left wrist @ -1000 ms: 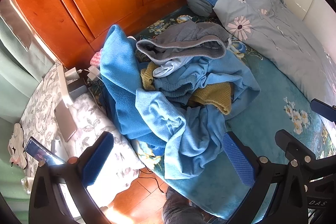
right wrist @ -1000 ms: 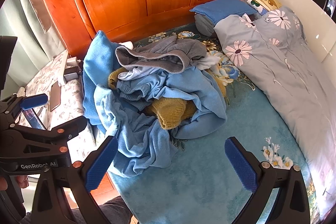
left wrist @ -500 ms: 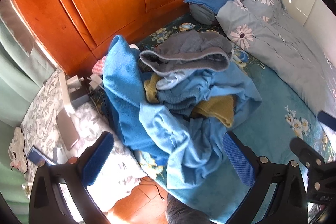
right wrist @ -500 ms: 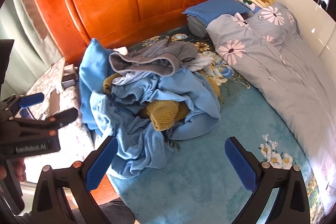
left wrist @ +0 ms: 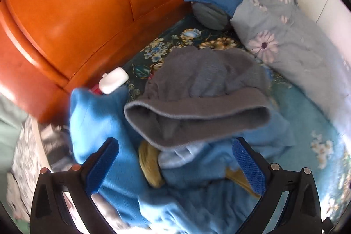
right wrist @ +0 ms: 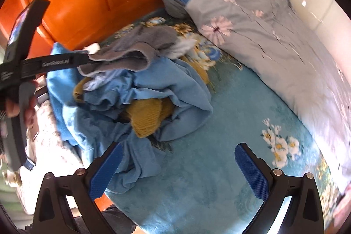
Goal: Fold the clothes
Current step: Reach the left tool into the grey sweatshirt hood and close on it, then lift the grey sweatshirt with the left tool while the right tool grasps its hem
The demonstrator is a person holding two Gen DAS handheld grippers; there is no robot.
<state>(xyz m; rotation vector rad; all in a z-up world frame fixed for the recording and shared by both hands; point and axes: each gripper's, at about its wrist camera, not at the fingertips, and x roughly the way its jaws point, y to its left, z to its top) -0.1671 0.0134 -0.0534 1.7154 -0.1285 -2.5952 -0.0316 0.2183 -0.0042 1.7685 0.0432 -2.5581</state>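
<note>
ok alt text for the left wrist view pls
Open left gripper hovering low over a heap of clothes on a bed, its blue-padded jaws either side of a grey garment on top of blue garments. An orange wooden headboard stands behind.

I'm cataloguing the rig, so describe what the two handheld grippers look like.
Both match. The left gripper and the right gripper each have a black plastic frame with triangular cut-outs, silver and copper-coloured bolt heads at the joints, and jaws faced with blue knurled pads. In the right wrist view the left unit's side shows white "GenRobot.AI" lettering. No cables or sleeves can be made out.
</note>
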